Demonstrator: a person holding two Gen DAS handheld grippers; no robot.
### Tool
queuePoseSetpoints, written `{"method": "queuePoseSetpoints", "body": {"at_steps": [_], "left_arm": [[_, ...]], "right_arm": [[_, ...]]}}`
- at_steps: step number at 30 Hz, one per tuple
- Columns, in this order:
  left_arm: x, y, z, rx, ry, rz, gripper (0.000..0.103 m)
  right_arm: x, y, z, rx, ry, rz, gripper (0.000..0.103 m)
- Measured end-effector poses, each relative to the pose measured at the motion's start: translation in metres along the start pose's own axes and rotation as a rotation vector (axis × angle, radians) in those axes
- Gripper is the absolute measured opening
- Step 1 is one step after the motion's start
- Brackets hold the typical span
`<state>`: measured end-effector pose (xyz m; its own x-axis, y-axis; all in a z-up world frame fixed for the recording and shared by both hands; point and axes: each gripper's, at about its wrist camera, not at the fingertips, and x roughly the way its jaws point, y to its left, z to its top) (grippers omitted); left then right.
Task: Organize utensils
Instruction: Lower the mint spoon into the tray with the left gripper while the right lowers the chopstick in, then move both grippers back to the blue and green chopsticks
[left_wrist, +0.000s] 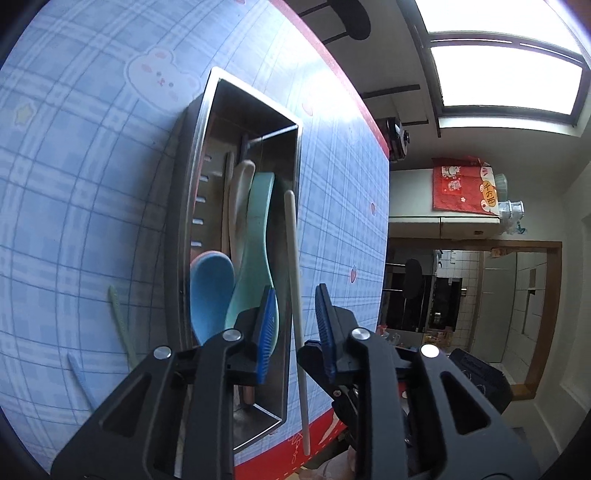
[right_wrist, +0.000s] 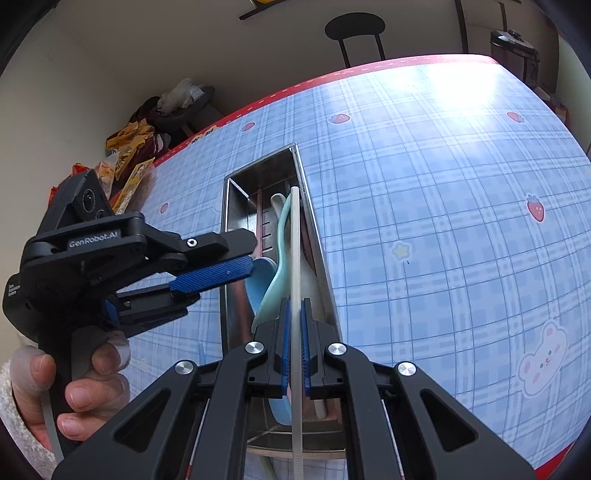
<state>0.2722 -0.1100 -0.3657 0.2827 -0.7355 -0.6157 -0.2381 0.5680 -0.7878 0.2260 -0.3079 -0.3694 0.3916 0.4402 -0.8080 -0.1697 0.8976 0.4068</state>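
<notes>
Two views examined. Left wrist: left gripper (left_wrist: 293, 314) is spread, nothing held; a white chopstick (left_wrist: 295, 273) passes between its fingers, above the steel tray (left_wrist: 291, 122) on the counter (left_wrist: 74, 184). Blue spoon (left_wrist: 210, 291) and green spoon (left_wrist: 255, 236) lie inside.

Right wrist: right gripper (right_wrist: 294, 332) pinches the chopstick (right_wrist: 294, 240) over the tray (right_wrist: 314, 221); left gripper (right_wrist: 192, 284) stands to its left.

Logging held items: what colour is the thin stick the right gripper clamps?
Off-white thin stick; clearest in the right wrist view.
</notes>
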Motion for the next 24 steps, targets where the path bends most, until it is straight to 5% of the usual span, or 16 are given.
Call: {"method": "queuePoseSetpoints", "body": {"at_steps": [14,24], "left_arm": [[-0.08,0.018,-0.009,0.147,-0.159,0.243,0.047],[-0.127,0.025,-0.036,0.289,-0.222,0.404,0.059]], "right_arm": [[0.033,0.013,0.018,-0.067,0.035,-0.096,0.007],[-0.012,0.024,-0.003,-0.096,-0.018,-0.093,0.048]]}}
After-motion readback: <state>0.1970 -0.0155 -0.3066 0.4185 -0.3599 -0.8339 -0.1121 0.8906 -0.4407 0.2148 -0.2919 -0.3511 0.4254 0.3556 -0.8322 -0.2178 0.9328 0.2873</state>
